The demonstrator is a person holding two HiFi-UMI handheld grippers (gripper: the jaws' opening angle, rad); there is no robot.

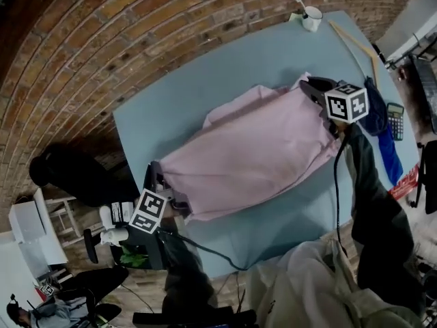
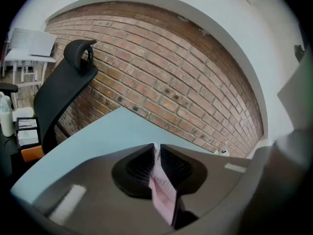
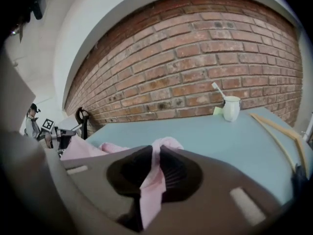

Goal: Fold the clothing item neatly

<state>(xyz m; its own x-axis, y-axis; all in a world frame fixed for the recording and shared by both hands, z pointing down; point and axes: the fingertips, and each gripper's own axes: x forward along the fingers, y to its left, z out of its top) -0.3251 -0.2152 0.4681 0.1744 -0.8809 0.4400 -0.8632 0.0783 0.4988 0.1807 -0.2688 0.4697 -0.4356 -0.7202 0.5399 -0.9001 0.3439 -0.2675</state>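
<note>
A pink garment (image 1: pixel 249 154) hangs stretched between my two grippers over the light blue table (image 1: pixel 177 101). My left gripper (image 1: pixel 164 183) holds one end at the table's near left edge, its jaws shut on a fold of the pink cloth (image 2: pixel 164 192). At the far right, my right gripper (image 1: pixel 315 94) pinches the other end, jaws shut on the pink cloth (image 3: pixel 152 177). More of the garment (image 3: pixel 93 148) trails off to the left in the right gripper view. A bunched part (image 1: pixel 235 108) lies on the table behind the stretched span.
A white mug (image 1: pixel 312 18) with a stick in it stands at the table's far corner, next to a wooden hanger (image 1: pixel 355 43). A blue cloth (image 1: pixel 379 125) and a calculator (image 1: pixel 395 120) lie at the right edge. A black office chair (image 2: pixel 63 89) stands left, before the brick wall.
</note>
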